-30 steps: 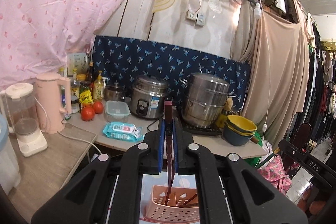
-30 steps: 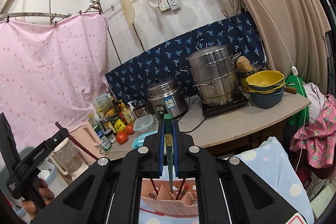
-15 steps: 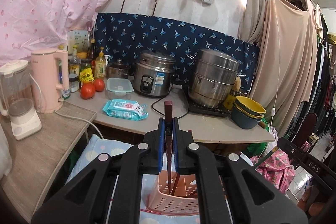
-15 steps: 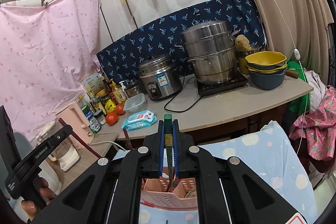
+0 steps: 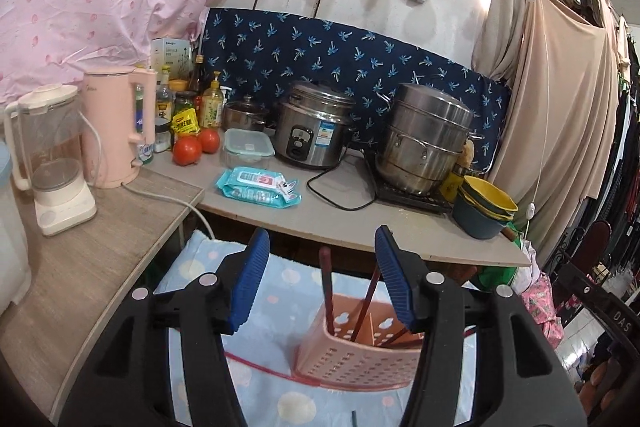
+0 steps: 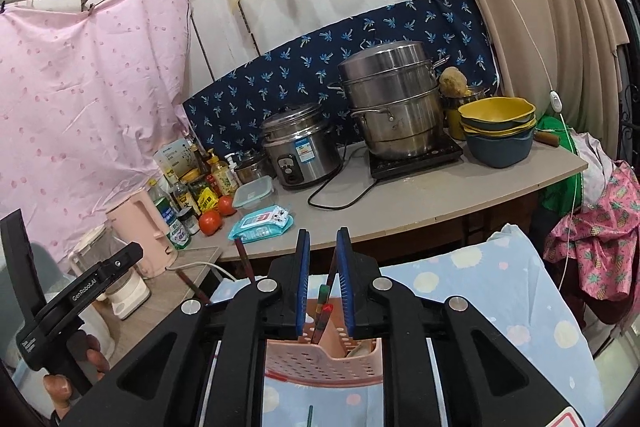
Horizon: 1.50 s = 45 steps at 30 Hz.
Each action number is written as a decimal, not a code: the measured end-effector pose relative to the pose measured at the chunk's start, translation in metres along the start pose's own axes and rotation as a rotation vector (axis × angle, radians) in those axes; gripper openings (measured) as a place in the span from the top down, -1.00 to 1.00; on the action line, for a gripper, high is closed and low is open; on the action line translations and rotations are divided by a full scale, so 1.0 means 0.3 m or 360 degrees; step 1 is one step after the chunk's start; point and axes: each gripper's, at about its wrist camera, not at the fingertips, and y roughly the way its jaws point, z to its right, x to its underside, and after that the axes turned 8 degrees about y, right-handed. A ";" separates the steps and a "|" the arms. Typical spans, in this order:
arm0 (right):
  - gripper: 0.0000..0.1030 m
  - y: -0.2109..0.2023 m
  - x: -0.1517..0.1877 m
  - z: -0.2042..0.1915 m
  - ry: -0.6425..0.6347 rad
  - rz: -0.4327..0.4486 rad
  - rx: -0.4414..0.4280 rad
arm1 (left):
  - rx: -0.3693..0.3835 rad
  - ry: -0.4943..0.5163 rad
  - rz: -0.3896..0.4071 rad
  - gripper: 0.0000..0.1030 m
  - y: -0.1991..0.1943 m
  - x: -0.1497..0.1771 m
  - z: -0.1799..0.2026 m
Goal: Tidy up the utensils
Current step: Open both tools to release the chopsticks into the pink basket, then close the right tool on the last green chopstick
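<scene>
A pink perforated utensil basket point(image 5: 352, 351) stands on a blue dotted cloth point(image 5: 276, 291), with dark red chopsticks point(image 5: 326, 287) upright in it. My left gripper point(image 5: 320, 281) is open above the basket, its blue pads point(image 5: 250, 279) apart and empty. In the right wrist view the same basket point(image 6: 320, 359) sits below my right gripper point(image 6: 323, 279), which is open a little. A green-topped chopstick point(image 6: 322, 307) stands in the basket between its pads, free of them. The left gripper's body point(image 6: 72, 303) shows at the left.
Behind the cloth runs a counter point(image 5: 360, 223) with a rice cooker point(image 5: 316, 125), a steel steamer pot point(image 5: 424, 139), stacked bowls point(image 5: 484, 207), a wipes pack point(image 5: 258, 187), tomatoes, bottles, a pink kettle point(image 5: 116, 131) and a blender point(image 5: 52, 155). Clothes hang at the right.
Both grippers opened and let go of their chopsticks, which now stand in the basket. Both views tilted down toward the basket.
</scene>
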 end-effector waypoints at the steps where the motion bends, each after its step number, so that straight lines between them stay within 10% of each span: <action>1: 0.70 -0.016 0.010 -0.003 -0.0011 0.0003 -0.0001 | -0.0003 0.0002 -0.0007 -0.01 -0.011 0.011 -0.004; 15: 0.69 -0.200 0.315 -0.031 -0.0237 -0.0197 0.0035 | -0.0014 0.0146 -0.0180 -0.01 -0.161 0.249 0.009; 30: 0.69 -0.240 0.812 0.041 -0.0213 -0.0717 0.0071 | -0.0026 0.0113 -0.0544 -0.01 -0.242 0.656 -0.015; 45: 0.69 -0.180 0.985 -0.011 -0.0301 -0.0868 0.0084 | -0.0021 0.0084 -0.0690 -0.01 -0.263 0.813 -0.040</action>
